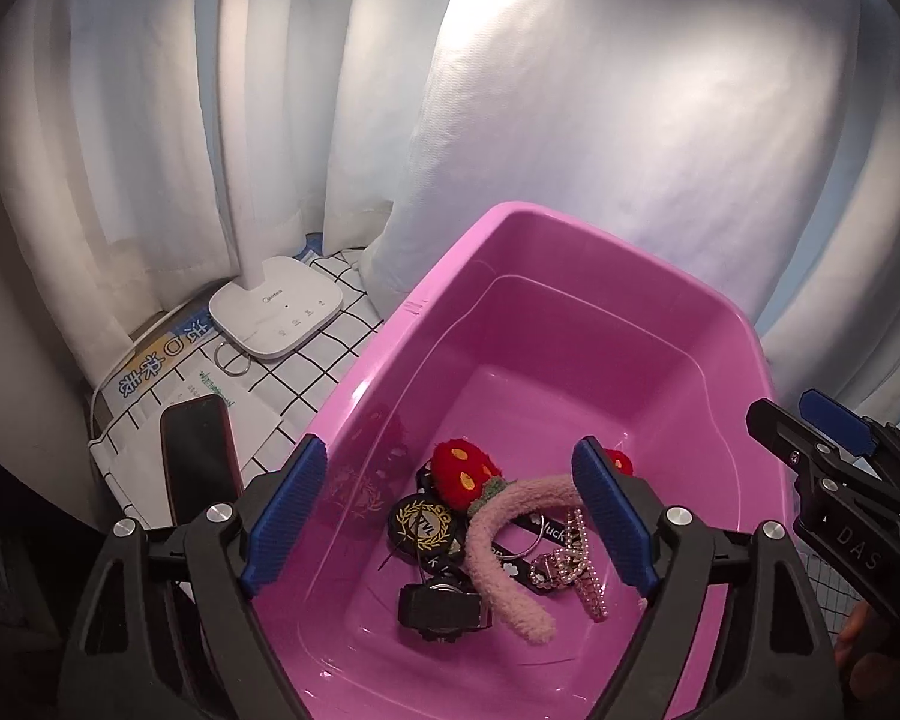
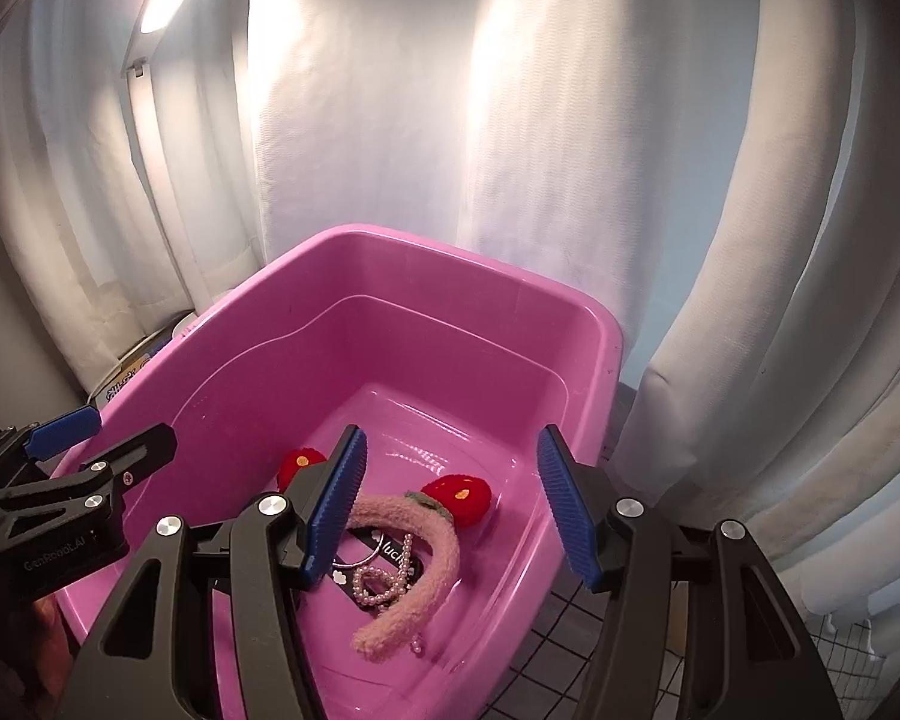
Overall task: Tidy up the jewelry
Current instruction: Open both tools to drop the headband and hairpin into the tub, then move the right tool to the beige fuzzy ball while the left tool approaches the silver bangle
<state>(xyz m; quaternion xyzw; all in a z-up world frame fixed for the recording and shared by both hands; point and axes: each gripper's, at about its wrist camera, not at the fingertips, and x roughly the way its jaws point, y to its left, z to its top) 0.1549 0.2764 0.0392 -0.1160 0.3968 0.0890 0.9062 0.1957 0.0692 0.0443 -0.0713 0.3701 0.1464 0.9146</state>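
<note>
Jewelry sits heaped at the near end of the pink tub point(image 1: 570, 324): fuzzy headband point(image 1: 498, 546), pearl strands point(image 2: 384, 579), black watch point(image 1: 441, 603), round badge point(image 1: 421, 525), with both grippers, left point(image 1: 450, 516) and right point(image 2: 450, 510), hovering above with jaws released and nothing between them. Snag risk is the main hazard (the pearls lie looped under and around the headband), so lifting either would likely drag the other, and a pinch on loose beads could slip. Legible text: "luck" on a black strap point(image 2: 390, 546), "GenRobot.AI" on the left gripper, "Midea" probably on the lamp base point(image 1: 276, 315).
</note>
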